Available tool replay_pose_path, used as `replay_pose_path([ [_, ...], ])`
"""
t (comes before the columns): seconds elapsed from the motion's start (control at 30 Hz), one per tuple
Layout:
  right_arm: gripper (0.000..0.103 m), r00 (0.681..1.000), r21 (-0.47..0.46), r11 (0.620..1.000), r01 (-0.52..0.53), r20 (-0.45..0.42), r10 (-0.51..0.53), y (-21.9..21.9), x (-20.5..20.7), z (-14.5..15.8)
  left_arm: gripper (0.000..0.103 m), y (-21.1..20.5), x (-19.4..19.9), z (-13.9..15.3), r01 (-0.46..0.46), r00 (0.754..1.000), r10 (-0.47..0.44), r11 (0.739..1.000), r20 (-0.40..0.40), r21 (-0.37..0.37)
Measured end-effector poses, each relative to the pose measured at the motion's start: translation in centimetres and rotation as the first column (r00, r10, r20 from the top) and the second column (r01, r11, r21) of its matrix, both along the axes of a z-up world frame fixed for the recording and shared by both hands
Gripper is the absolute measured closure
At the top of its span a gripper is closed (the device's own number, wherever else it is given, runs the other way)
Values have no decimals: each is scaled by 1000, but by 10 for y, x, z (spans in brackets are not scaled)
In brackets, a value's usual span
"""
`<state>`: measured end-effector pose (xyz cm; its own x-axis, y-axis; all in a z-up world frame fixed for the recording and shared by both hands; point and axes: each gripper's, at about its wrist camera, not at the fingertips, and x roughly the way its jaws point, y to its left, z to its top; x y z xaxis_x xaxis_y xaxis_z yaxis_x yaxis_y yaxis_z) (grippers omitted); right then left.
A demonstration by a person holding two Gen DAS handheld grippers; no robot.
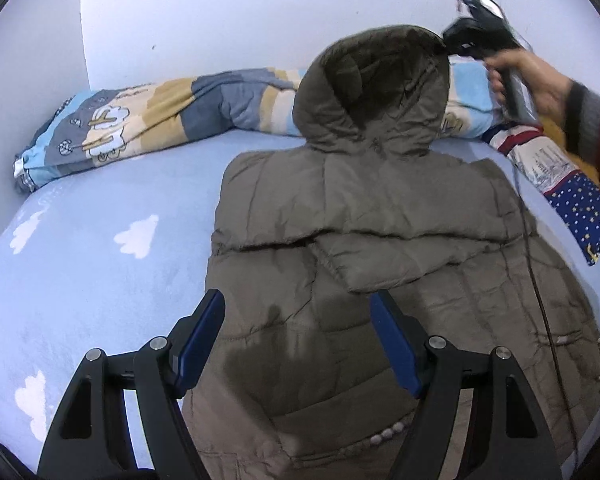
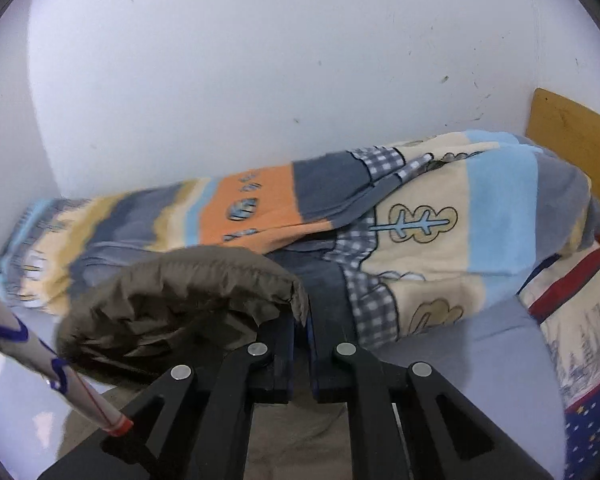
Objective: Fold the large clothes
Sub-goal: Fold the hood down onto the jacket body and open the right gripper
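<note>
A brown padded hooded jacket (image 1: 380, 220) lies flat on the blue bed sheet (image 1: 100, 248), sleeves folded across its body. Its hood (image 1: 376, 88) is lifted upright at the far end. My right gripper (image 1: 456, 42) is shut on the hood's top edge; in the right wrist view it (image 2: 300, 320) pinches the hood's rim (image 2: 188, 284). My left gripper (image 1: 296, 340) is open and empty, hovering above the jacket's lower half, with blue pads (image 1: 204, 336) spread wide.
A rolled patterned blanket (image 1: 140, 124) lies along the wall behind the jacket. A starred pillow (image 1: 572, 188) sits at the right. A black cable (image 1: 540, 300) crosses the jacket's right side. A wooden headboard (image 2: 576, 140) stands at the right.
</note>
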<state>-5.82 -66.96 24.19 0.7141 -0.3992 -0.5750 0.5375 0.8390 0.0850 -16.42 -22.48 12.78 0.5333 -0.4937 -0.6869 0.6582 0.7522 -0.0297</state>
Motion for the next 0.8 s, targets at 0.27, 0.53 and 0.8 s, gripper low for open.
replay_pose_path([
  [0.27,98,993,7,993,-114,43,114,83,-115,20,29,3,-10,29,-19,1000,19,998,8,-66],
  [0.53,98,993,3,993,-115,-26,115,175,-226,-45,29,-8,-22,44,-14,1000,16,995,18,-95],
  [0.8,98,974,95,995,-32,-220,53,152,-220,-174,29,-27,-29,42,3,1000,-1,998,18,-70],
])
